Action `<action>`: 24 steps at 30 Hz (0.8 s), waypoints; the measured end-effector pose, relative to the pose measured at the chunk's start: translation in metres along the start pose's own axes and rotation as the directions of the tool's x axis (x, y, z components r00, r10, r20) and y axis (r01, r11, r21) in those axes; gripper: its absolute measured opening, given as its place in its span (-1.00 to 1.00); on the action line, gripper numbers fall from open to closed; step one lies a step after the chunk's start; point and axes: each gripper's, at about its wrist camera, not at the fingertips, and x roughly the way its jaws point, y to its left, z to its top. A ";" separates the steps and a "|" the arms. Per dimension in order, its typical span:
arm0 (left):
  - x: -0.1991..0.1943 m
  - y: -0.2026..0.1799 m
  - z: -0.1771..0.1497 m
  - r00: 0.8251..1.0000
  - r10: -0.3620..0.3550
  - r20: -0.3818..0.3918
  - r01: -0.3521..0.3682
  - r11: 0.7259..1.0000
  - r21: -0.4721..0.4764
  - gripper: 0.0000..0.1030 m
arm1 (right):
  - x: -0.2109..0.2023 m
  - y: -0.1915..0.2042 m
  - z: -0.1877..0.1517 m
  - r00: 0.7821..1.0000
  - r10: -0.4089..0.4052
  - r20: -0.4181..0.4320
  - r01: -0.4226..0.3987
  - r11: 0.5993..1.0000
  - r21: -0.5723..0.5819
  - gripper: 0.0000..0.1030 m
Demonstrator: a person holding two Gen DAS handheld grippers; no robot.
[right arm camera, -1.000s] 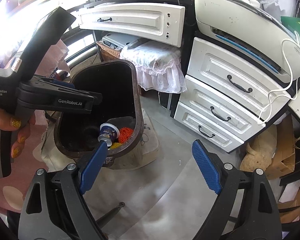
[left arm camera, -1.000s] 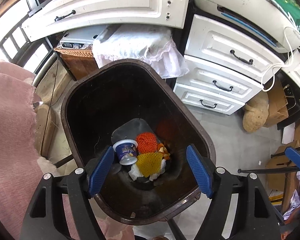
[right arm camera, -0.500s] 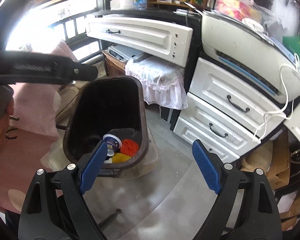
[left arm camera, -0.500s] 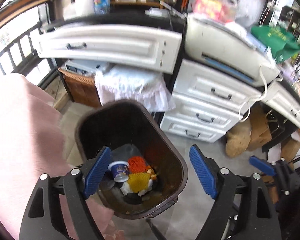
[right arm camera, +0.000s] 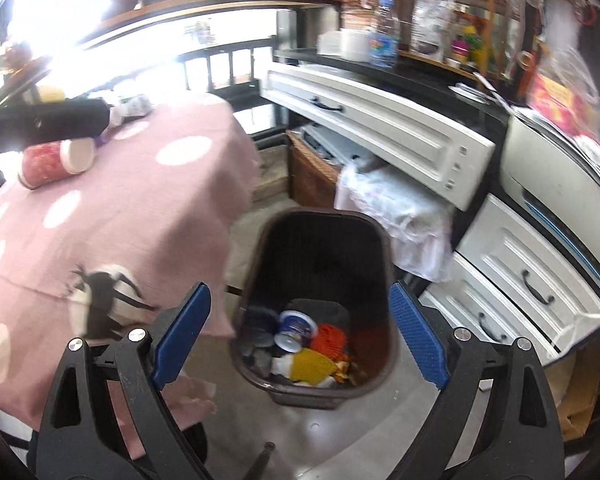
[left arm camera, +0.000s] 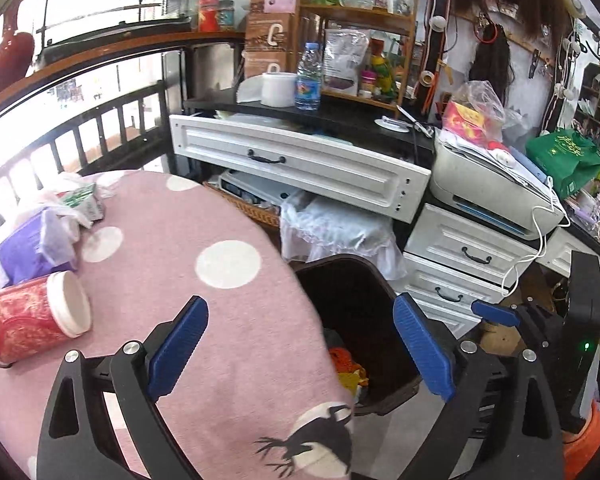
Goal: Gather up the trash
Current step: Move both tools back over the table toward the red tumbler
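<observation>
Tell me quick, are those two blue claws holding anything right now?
Left gripper: open, holding nothing.
Right gripper: open, holding nothing.

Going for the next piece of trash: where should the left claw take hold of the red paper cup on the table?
Grip the red paper cup across its round body, near the middle. It lies on its side on the pink tablecloth, white mouth toward the bin. Bring the open left claw down from above, fingers straddling the cup's width.

the bin [right arm camera: 324, 236] mouth looks open above, hemmed by tablecloth [right arm camera: 140, 216] and drawers [right arm camera: 380, 128].
</observation>
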 end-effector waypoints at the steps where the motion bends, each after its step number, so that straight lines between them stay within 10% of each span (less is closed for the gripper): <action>1: -0.006 0.009 -0.002 1.000 0.011 0.004 -0.011 1.000 -0.011 0.80 | 0.001 0.010 0.006 1.000 0.022 0.002 -0.022 1.000 -0.017 0.74; 9: -0.056 0.084 -0.028 0.990 0.138 0.031 -0.135 0.988 -0.078 0.88 | 0.008 0.098 0.048 0.969 0.246 -0.002 -0.241 0.950 -0.197 0.74; 17: -0.099 0.154 -0.066 0.959 0.282 0.013 -0.279 0.954 -0.105 0.89 | 0.012 0.220 0.089 0.888 0.445 -0.116 -0.433 0.721 -0.541 0.74; 24: -0.125 0.206 -0.099 0.942 0.333 -0.029 -0.333 0.930 -0.158 0.89 | 0.037 0.303 0.134 0.859 0.461 -0.224 -0.483 0.581 -0.655 0.74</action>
